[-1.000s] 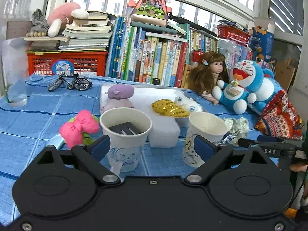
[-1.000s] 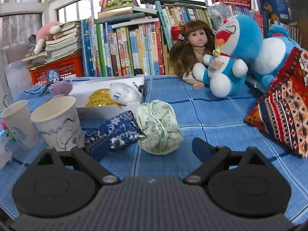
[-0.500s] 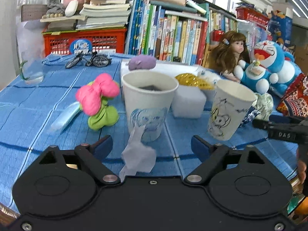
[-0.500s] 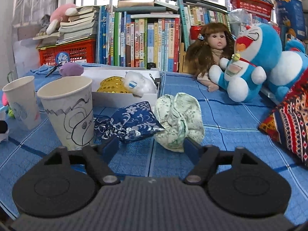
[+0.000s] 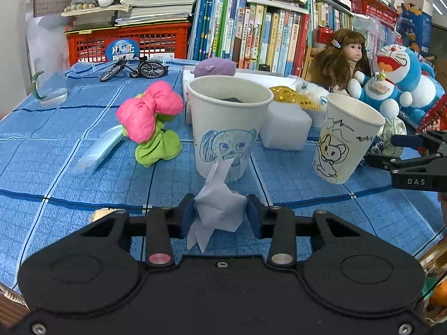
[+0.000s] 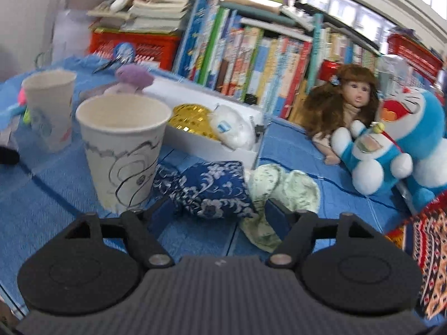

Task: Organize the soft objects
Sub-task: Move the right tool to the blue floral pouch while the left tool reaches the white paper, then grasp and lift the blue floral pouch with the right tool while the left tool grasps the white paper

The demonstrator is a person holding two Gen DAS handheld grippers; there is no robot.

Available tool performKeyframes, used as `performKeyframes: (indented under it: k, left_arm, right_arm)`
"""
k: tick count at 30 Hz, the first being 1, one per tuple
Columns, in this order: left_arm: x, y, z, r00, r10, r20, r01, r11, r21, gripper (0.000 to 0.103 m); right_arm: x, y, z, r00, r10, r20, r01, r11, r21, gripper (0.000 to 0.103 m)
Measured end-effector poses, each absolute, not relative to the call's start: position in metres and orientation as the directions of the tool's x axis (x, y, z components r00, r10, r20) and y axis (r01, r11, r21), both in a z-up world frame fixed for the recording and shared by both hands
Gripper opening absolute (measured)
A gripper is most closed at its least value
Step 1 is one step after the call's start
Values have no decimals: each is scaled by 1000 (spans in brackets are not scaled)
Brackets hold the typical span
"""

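Pinching a crumpled white tissue (image 5: 218, 209) between its blue pads, the left gripper (image 5: 219, 213) had just been closing, and its jaws stood narrow with the paper pressed between them. The tissue sat low over the blue checked tablecloth (image 5: 56, 150), right in front of a paper cup with a blue elephant drawing (image 5: 227, 128), which held a dark object inside. To that cup's left lay a pink and green plush flower (image 5: 152, 122); behind it stood a white tray (image 6: 212, 145) carrying a purple plush (image 5: 215, 67), a gold sequined piece (image 5: 292, 97) and a fluffy white toy (image 6: 232, 125). A second paper cup with a line-drawn animal (image 5: 346, 139) stood to the right.

The right gripper (image 6: 218, 212) had its jaws set wide, having opened slightly further, with the blue floral pouch (image 6: 212, 189) lying between the fingers; whether the pads touched the cloth could not be made out, as the view was blurred. A pale green pouch (image 6: 282, 192) lay touching the blue one on its right, partly behind the right finger. Farther back sat a doll (image 6: 346, 103) and a blue cat plush (image 6: 402, 139) against a row of books (image 5: 251, 36).
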State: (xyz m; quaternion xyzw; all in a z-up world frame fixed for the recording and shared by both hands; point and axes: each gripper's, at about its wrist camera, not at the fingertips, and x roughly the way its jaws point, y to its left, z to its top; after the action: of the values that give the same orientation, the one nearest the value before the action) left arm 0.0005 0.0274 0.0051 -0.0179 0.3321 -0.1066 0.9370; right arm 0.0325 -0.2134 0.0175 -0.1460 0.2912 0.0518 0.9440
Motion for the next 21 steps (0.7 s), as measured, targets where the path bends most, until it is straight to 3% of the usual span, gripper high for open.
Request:
performKeyframes:
  k: [14, 19, 21]
  left_arm:
    - [-1, 24, 4, 758, -217, -616, 200, 975, -98, 38]
    - [-2, 18, 1, 742, -243, -625, 242, 966, -88, 38]
    - [-3, 15, 1, 744, -241, -623, 248, 966, -77, 38]
  right_arm:
    - [53, -204, 9, 805, 51, -591, -232, 944, -234, 85]
    - [50, -203, 7, 808, 58, -586, -214, 956, -201, 69]
    - [47, -201, 5, 819, 29, -573, -179, 962, -208, 54]
